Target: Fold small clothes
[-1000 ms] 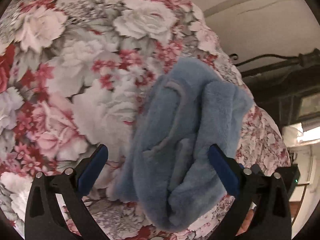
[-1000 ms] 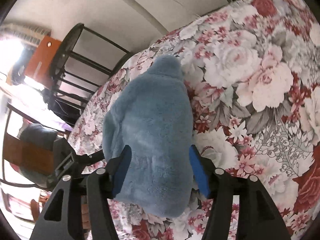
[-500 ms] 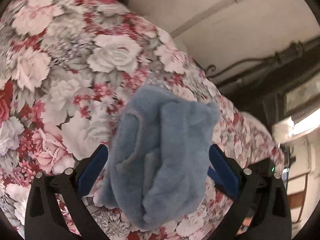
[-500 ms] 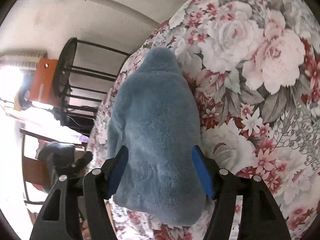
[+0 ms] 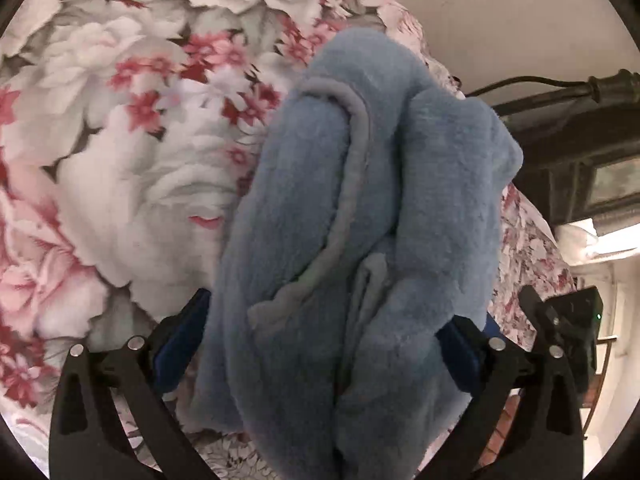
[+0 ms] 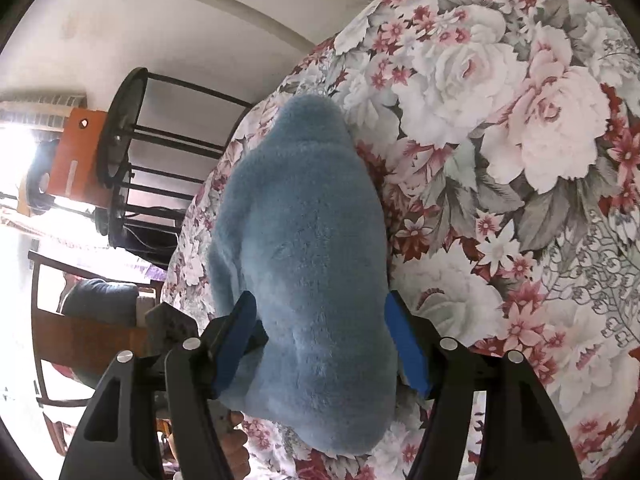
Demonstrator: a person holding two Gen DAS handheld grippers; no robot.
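A folded blue fleece garment (image 5: 360, 240) lies as a thick bundle on the floral bedspread (image 5: 120, 160), its grey hem seam curving along the top. My left gripper (image 5: 320, 344) is open and straddles the near end; the fleece bulges over both blue pads (image 5: 180, 344). From the opposite end, the same garment (image 6: 300, 240) shows as a smooth rounded hump. My right gripper (image 6: 320, 344) is open around that end, its pads (image 6: 406, 344) close against the fur on both sides. The garment rests on the bed.
The bed's edge falls away just beyond the garment in both views. Past it stand a black metal rack (image 6: 128, 160), an orange box (image 6: 74, 160) and a wooden chair with dark cloth (image 6: 96, 300). A hand (image 6: 236, 448) shows below the right gripper. Floral bedspread (image 6: 520, 160) stretches right.
The left gripper backed off and then came down closer, so the garment now fills the space between its jaws. The right gripper's jaws stand a little wider. The garment has not moved.
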